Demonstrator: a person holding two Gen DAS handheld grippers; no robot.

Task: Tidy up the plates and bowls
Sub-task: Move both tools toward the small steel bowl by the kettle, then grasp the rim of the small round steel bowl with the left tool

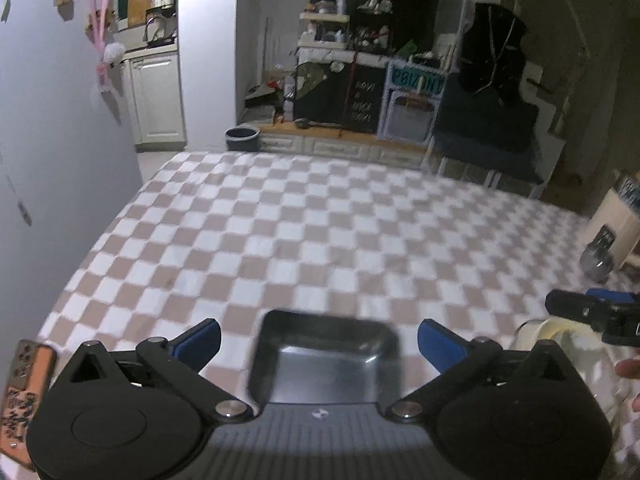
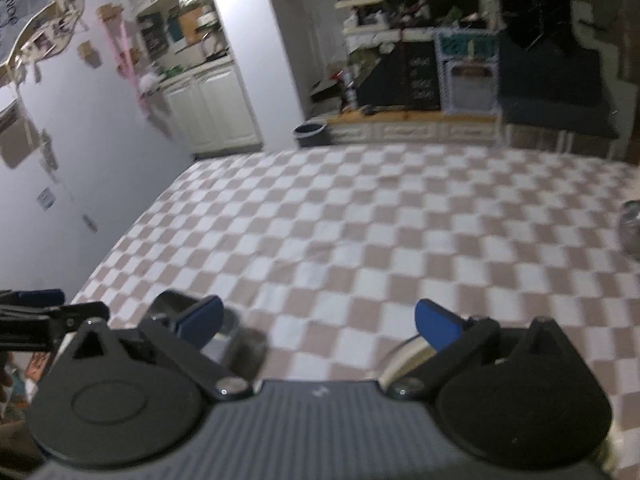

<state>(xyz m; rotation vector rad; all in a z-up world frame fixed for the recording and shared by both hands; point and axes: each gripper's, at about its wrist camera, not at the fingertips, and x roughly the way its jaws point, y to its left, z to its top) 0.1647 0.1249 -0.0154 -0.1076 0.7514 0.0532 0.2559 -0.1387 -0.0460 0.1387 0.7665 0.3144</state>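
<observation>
A black square bowl (image 1: 324,360) sits on the checkered tablecloth (image 1: 280,240), just below and between the blue pads of my left gripper (image 1: 320,336). That gripper is open and touches nothing. At the right edge lies a cream dish (image 1: 560,336), with my right gripper (image 1: 588,304) above it. In the right wrist view my right gripper (image 2: 320,318) is open and holds nothing. The cream dish's rim (image 2: 404,356) shows under its right finger. The black bowl (image 2: 236,340) lies partly behind its left finger. My left gripper (image 2: 72,306) pokes in from the left.
A glass jar (image 1: 598,260) and a pale box (image 1: 620,208) stand at the table's right side. An orange patterned object (image 1: 24,392) lies at the near left edge. Beyond the table are a dark bin (image 1: 242,138), white cabinets and cluttered shelves.
</observation>
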